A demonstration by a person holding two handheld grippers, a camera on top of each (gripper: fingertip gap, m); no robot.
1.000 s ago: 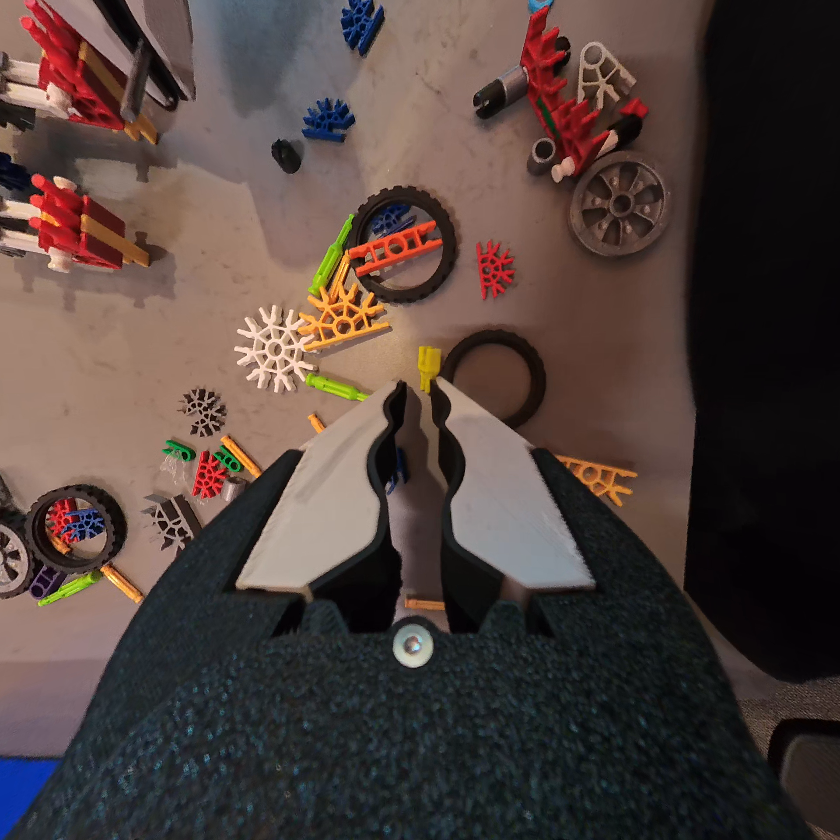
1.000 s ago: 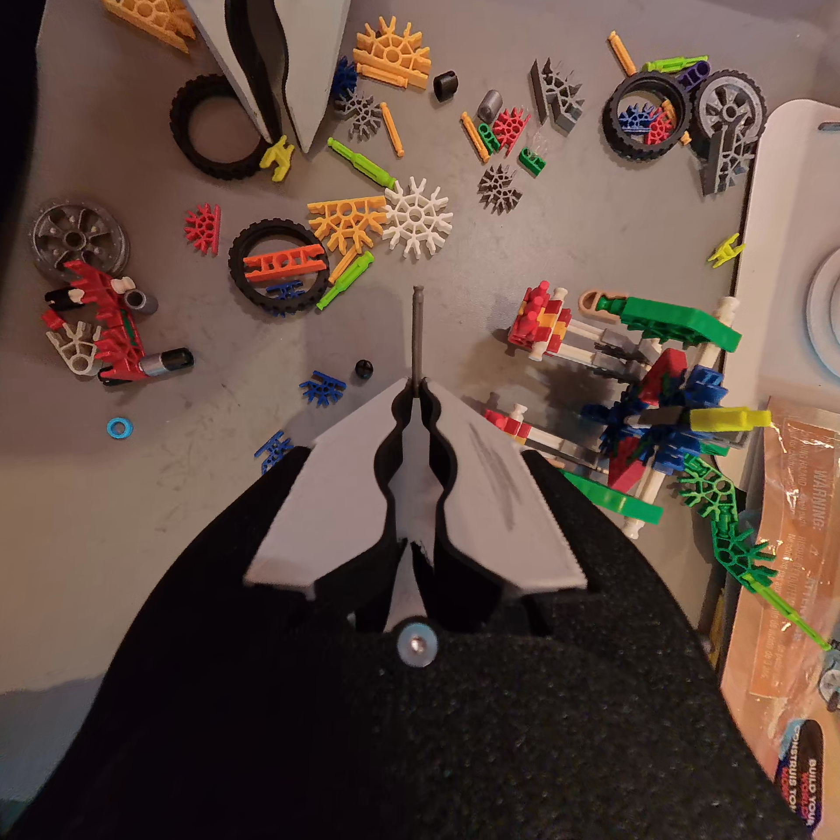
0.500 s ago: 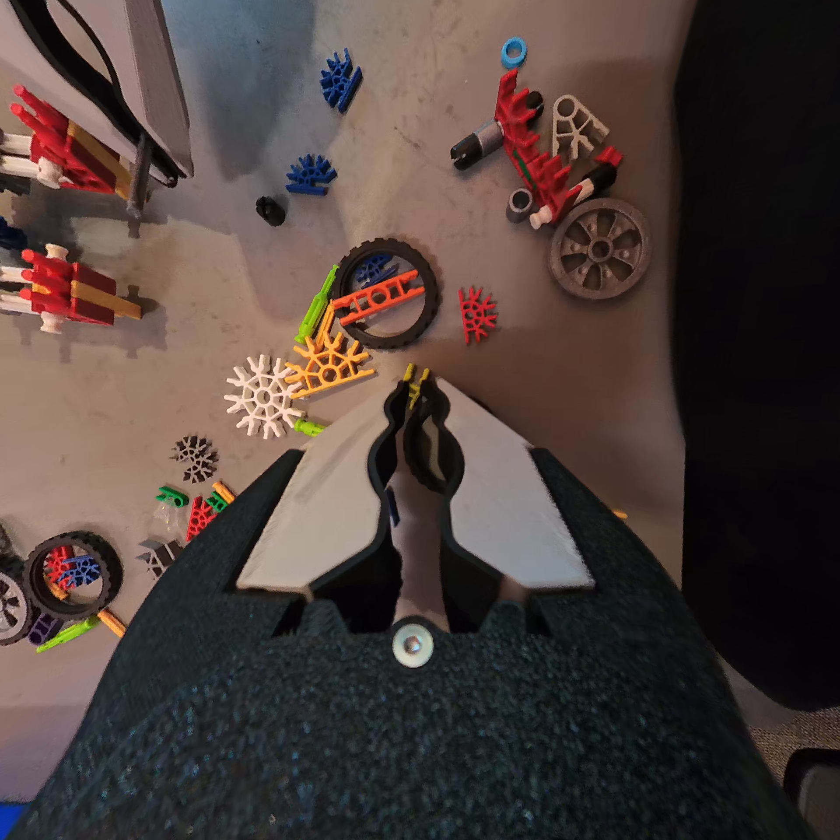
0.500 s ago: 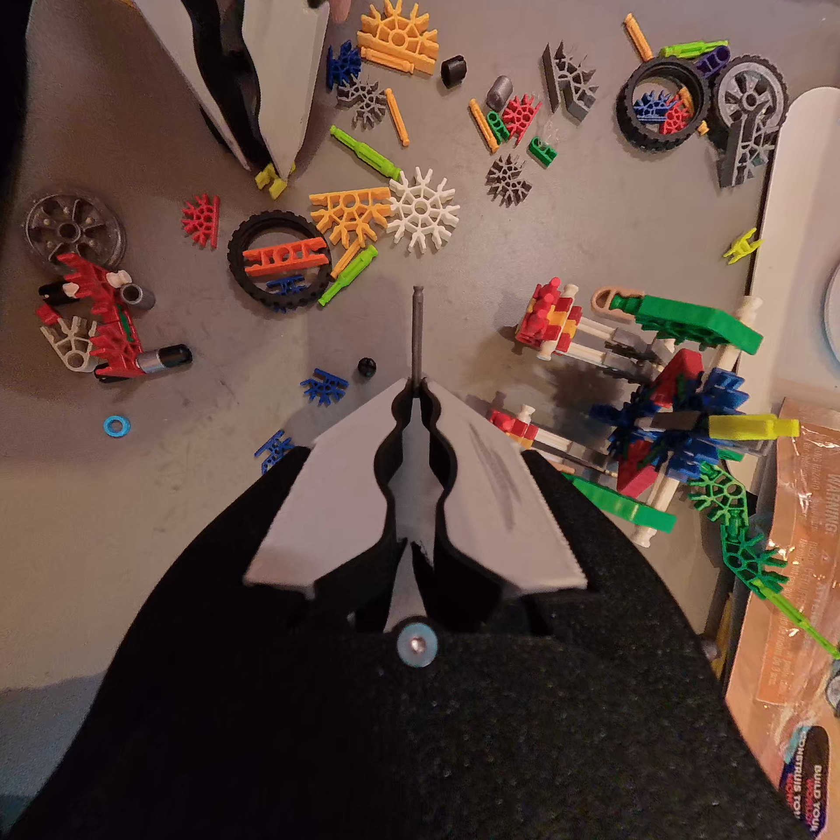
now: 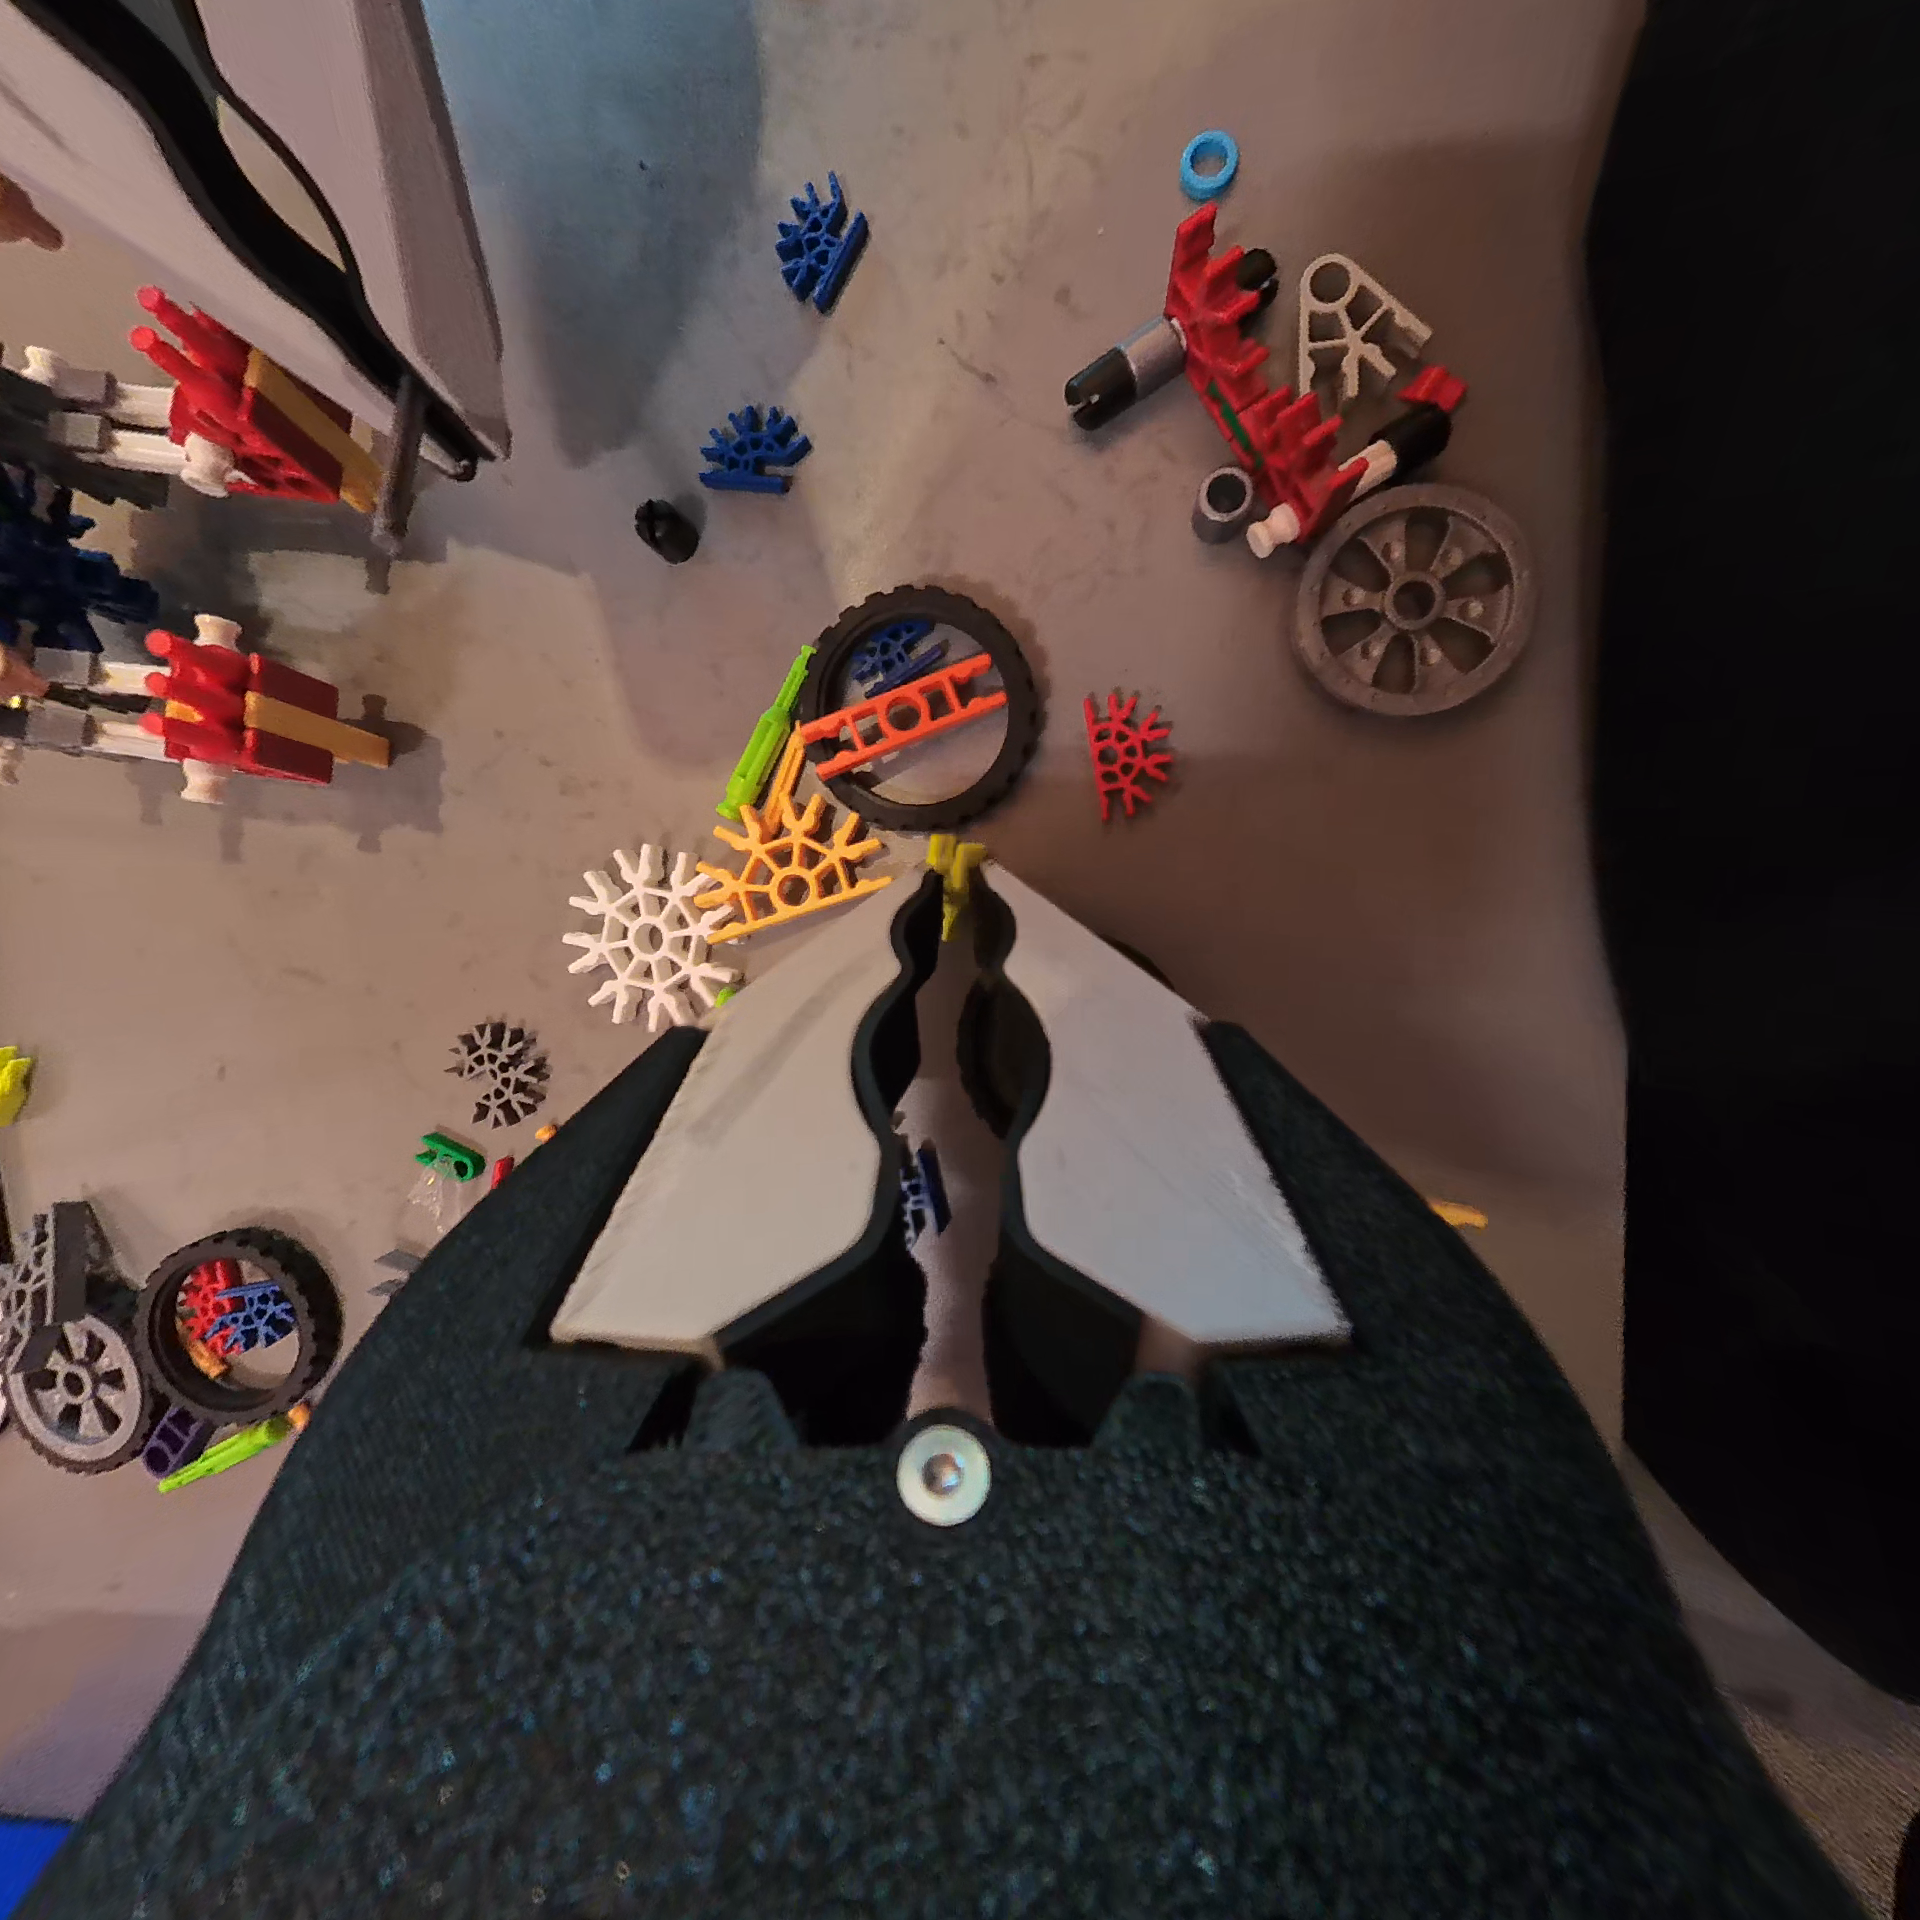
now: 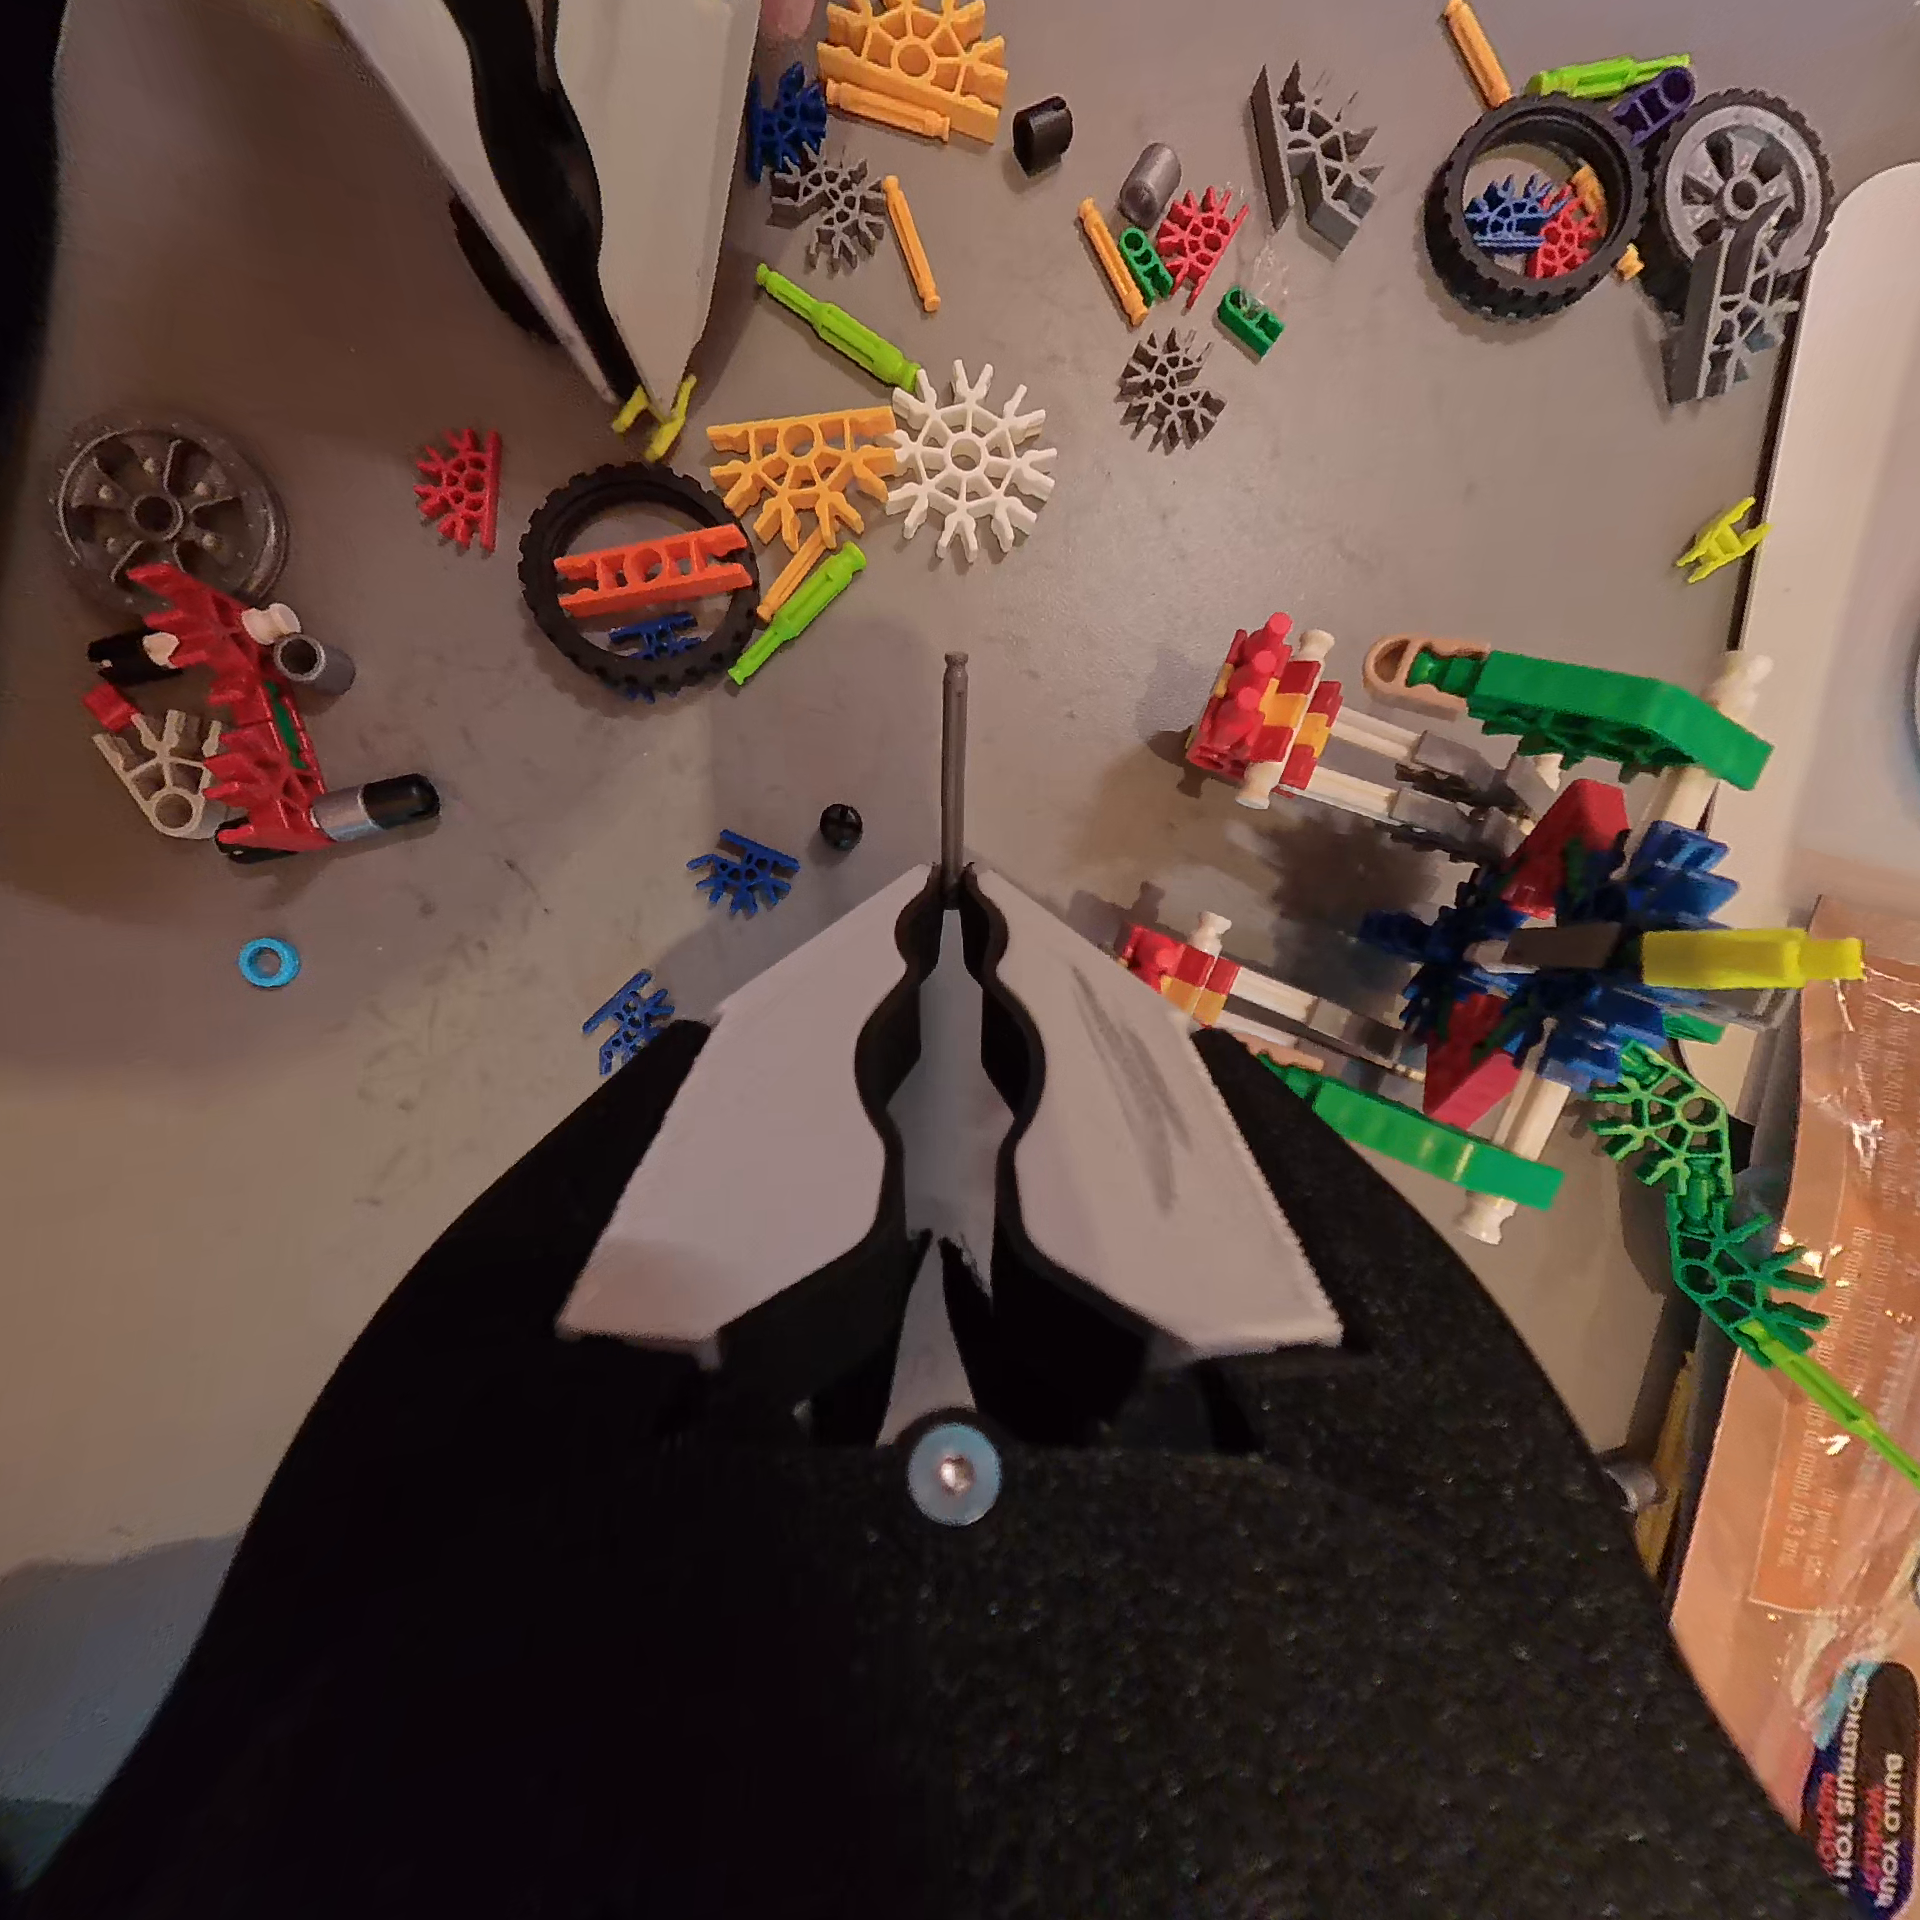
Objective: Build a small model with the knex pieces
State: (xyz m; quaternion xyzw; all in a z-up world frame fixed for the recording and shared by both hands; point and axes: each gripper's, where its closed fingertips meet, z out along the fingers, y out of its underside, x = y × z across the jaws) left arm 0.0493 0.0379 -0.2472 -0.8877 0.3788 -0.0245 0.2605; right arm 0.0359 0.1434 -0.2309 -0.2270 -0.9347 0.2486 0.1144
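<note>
A scuffed grey tabletop strewn with plastic construction pieces fills both views, and past its edge the left wrist view shows only darkness. The largest thing on it is a half-built model of green, blue, red and white parts, lying just to the right of the right gripper. Beyond the model, at the table's right edge, lies a crinkled orange plastic bag.

The right gripper's claw is pressed together on a thin grey rod, which sticks straight out past the tips over a bare patch of table. A small black bead and a blue connector lie close to the left of the tips.

The left gripper has its claw nearly closed, pinching a small yellow clip right at the tips. Whether the clip is clear of the table cannot be told. Part of a plain black tyre shows through the gap between the fingers, lower down.

Just ahead of the yellow clip lies a second black tyre with an orange connector across it. An orange-yellow fan connector lies touching a white snowflake connector beside the left gripper's tips. A red connector lies a little to the right. A grey wheel hub sits farther off, against a red cluster of parts
</note>
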